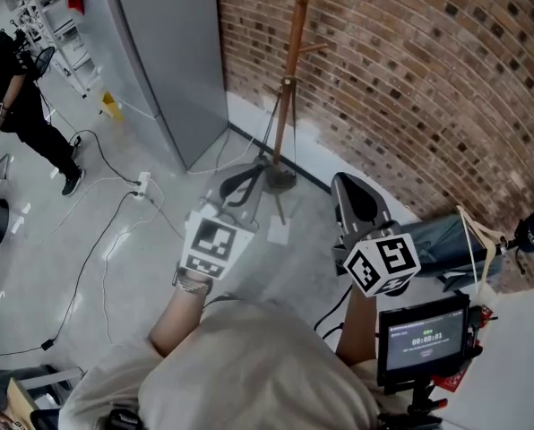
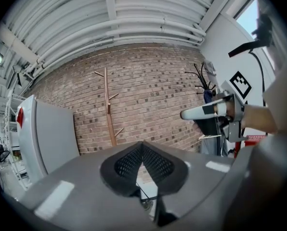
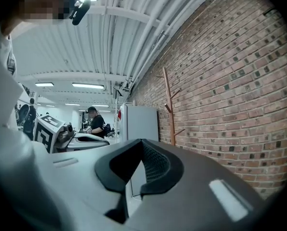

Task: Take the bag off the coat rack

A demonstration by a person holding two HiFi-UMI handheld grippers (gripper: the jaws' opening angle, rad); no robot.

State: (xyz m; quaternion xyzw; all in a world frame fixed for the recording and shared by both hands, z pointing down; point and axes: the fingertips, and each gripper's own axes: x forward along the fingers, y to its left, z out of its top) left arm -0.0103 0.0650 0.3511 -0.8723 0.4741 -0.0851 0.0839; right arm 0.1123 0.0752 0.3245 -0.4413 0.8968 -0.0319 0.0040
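Note:
The wooden coat rack point(image 1: 289, 79) stands on its round base against the brick wall, and every peg I can see on it is bare. In the left gripper view the coat rack point(image 2: 107, 105) is straight ahead; in the right gripper view the coat rack point(image 3: 170, 107) is ahead and to the right. A blue-grey fabric bag with cream straps point(image 1: 451, 240) lies at the right, beside my right gripper. My left gripper point(image 1: 252, 172) points toward the rack's base, shut and empty. My right gripper point(image 1: 346, 186) is shut and empty too. Neither one touches the rack or the bag.
A grey cabinet point(image 1: 168, 52) stands left of the rack. Cables and a power strip point(image 1: 142, 184) cross the floor. A person in black point(image 1: 21, 106) stands at the far left. A small screen on a stand point(image 1: 424, 339) is at the lower right.

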